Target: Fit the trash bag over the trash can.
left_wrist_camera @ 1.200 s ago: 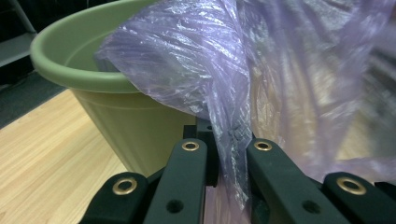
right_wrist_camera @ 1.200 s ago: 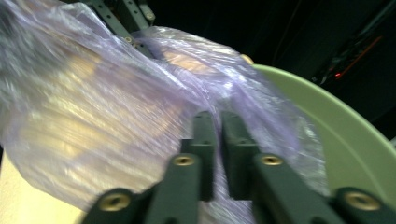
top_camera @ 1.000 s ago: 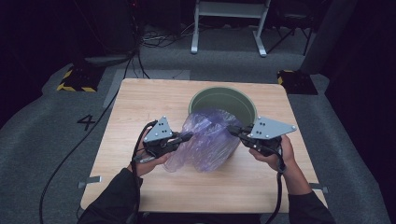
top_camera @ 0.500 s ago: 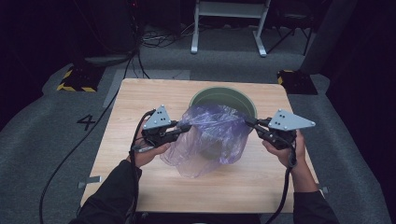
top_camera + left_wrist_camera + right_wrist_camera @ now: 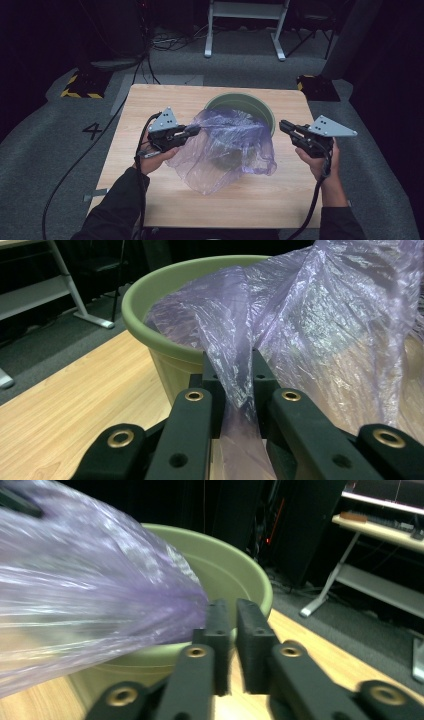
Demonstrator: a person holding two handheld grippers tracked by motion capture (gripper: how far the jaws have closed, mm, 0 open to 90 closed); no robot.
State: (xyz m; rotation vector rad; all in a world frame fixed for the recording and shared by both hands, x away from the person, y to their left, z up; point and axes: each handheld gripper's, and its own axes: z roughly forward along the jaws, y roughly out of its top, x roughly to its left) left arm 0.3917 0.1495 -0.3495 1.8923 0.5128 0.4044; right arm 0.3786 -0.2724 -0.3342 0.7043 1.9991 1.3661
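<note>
- My left gripper (image 5: 192, 131) had its jaws pinched on a fold of the purple plastic bag (image 5: 225, 150); in the left gripper view the film ran up between the two black jaws and fanned out ahead and to their right.
- My right gripper (image 5: 285, 125) had its jaws drawn in to a narrow slot with nothing between them; in the right gripper view the bag's edge lay just left of the jaw tips, close, but not inside them.
- Seen from above, the bag spread between my two grippers: its left end was at my left jaws, and its right edge hung loose, near my right jaws yet apart from them.
- Beyond both sets of jaws stood the green tub (image 5: 260, 107), upright on the bench (image 5: 150, 100), its mouth partly draped by the bag's far part.
- The bag's long run lay across me, from the left jaws toward the right.
- I judged the right jaws were the ones to act: they needed to travel left and inward to meet the free edge, then widen before closing on it.
</note>
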